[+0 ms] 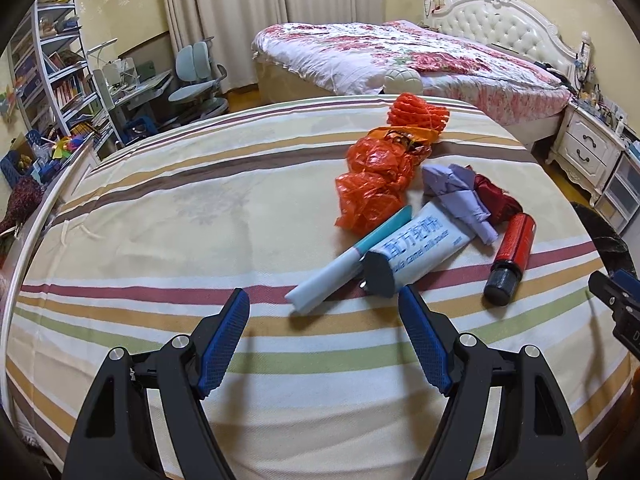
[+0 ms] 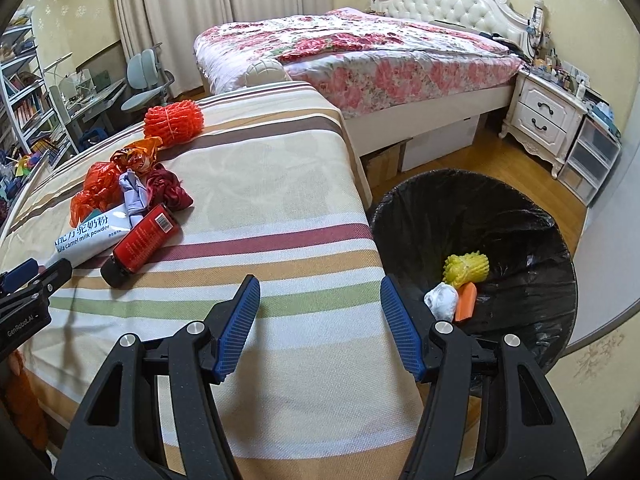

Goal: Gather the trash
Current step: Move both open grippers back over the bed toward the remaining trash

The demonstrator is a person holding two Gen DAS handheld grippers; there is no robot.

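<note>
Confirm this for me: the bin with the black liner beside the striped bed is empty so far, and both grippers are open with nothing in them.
Not quite. The right wrist view shows the bin already holds a yellow foam net, a white crumpled wad and an orange piece. The rest stands: the left gripper and right gripper are open and hold nothing.

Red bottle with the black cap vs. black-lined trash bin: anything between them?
Only bare striped bedcover, then the bed's edge; the right wrist view shows it. The red bottle lies on the cover, the trash bin stands on the floor beside it.
</note>
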